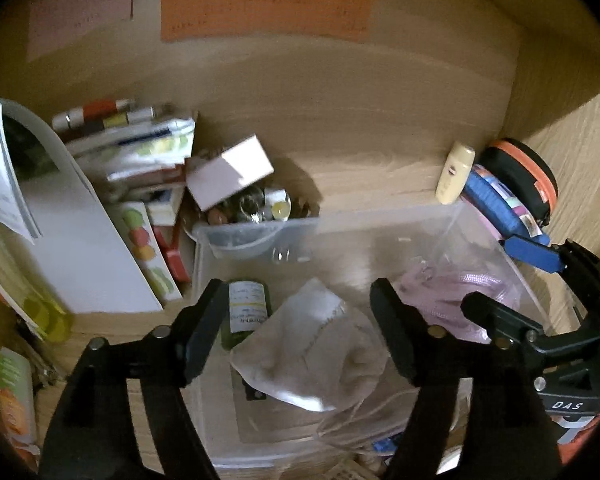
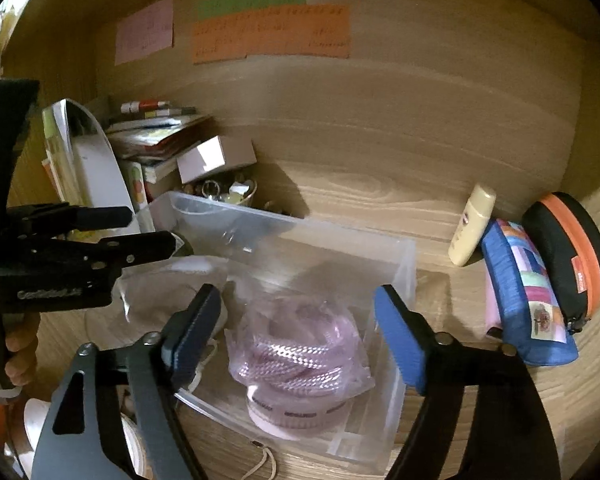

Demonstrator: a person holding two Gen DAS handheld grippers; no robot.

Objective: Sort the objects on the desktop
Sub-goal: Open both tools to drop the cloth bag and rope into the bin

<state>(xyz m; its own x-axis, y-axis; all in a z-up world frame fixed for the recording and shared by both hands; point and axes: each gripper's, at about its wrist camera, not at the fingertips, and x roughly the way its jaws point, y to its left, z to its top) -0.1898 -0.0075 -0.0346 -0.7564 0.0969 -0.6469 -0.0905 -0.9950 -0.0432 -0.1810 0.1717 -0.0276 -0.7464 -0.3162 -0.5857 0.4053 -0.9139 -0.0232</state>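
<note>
the left gripper (image 1: 300, 320) and right gripper (image 2: 300, 332) both hung wide open, gripping nothing, over the clear bin (image 1: 256, 228). in it, a white pouch (image 1: 312, 352) lay slanted beside a coiled pink cable (image 2: 296, 356).

Orange (image 2: 270, 32), green (image 2: 252, 0) and pink paper notes (image 2: 144, 34) on wooden back panel (image 2: 420, 100)

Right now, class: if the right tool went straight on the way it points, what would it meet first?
Probably the bagged pink coiled cord lying in the clear plastic box, between the open right tool jaws; depth is uncertain.
</note>
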